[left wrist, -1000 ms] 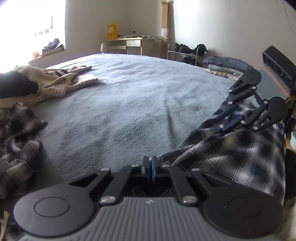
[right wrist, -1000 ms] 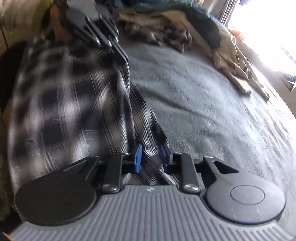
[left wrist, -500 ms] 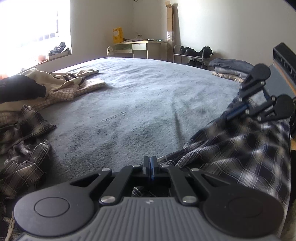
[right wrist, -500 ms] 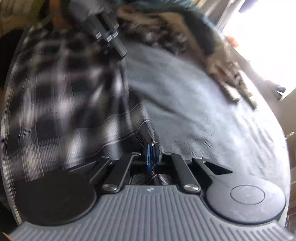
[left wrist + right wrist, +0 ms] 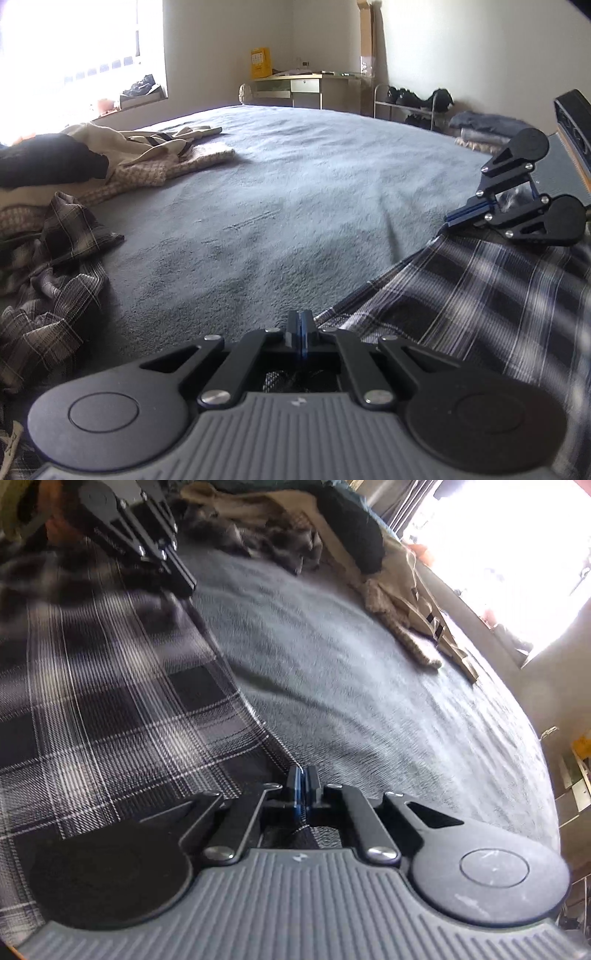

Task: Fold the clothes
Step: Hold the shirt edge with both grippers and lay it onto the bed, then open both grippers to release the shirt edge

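One grey bed [image 5: 295,192] carries the plaid shirt [image 5: 461,306], stretched along its near edge between both grippers. The left gripper [image 5: 300,325] and right gripper [image 5: 303,786] each pinch its hem, jaws pressed together. Thin holds might slip under tension, dropping an edge.

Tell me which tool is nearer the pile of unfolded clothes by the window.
Left. The left tool grips the plaid shirt edge beside the clothes pile; the right tool holds the shirt's other end, across the bed from the pile.
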`<act>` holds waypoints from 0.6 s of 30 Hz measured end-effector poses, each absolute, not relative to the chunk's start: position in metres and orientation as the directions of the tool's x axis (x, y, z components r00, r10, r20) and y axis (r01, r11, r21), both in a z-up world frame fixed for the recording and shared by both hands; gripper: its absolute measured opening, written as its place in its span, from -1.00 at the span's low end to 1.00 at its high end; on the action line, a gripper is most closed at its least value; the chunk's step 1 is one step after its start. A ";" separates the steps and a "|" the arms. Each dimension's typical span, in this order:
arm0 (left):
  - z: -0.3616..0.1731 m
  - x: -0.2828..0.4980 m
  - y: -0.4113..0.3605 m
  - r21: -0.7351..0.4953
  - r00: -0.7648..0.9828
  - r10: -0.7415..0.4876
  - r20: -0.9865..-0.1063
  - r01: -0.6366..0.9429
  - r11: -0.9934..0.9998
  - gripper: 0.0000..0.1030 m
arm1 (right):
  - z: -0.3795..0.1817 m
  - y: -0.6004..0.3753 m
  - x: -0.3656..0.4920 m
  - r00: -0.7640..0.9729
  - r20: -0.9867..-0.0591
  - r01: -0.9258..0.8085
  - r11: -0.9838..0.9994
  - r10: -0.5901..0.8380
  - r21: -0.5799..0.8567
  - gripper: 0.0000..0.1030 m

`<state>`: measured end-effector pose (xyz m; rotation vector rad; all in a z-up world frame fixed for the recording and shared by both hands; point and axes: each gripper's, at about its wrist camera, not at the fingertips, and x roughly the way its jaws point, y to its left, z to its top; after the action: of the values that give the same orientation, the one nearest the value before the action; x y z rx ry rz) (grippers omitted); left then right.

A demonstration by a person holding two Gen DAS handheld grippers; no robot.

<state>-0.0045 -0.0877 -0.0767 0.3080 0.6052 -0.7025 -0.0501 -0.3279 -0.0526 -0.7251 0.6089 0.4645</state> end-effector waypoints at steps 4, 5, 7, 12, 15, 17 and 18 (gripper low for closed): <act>-0.078 -0.007 -0.092 0.100 0.615 -0.489 -0.619 0.679 0.727 -0.98 | -0.050 -0.342 -0.040 0.738 -0.645 -0.524 0.769 0.197 -0.365 -0.76; -0.077 -0.007 -0.093 0.108 0.616 -0.483 -0.622 0.678 0.727 -0.97 | -0.046 -0.349 -0.037 0.738 -0.643 -0.499 0.808 0.206 -0.314 -0.56; -0.076 -0.007 -0.093 0.119 0.624 -0.471 -0.623 0.671 0.731 -0.92 | -0.033 -0.373 -0.035 0.762 -0.617 -0.409 0.885 0.197 -0.222 -0.55; -0.063 -0.004 -0.085 0.082 0.642 -0.442 -0.626 0.619 0.781 -0.78 | 0.001 -0.448 -0.056 0.826 -0.558 -0.213 0.960 0.078 -0.181 -0.52; -0.053 -0.008 -0.086 0.048 0.637 -0.463 -0.617 0.617 0.786 -0.70 | 0.007 -0.478 -0.079 0.812 -0.581 -0.210 0.955 0.052 -0.208 -0.51; -0.049 -0.012 -0.095 0.031 0.615 -0.491 -0.617 0.643 0.766 -0.68 | 0.002 -0.488 -0.093 0.790 -0.611 -0.248 0.940 0.055 -0.235 -0.51; -0.048 -0.014 -0.100 0.024 0.603 -0.505 -0.617 0.656 0.754 -0.68 | 0.000 -0.492 -0.100 0.778 -0.626 -0.267 0.931 0.056 -0.249 -0.51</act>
<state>-0.0138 -0.0995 -0.0479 0.2605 0.6279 -0.6807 -0.0996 -0.4921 -0.0001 -0.3362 0.6593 0.1787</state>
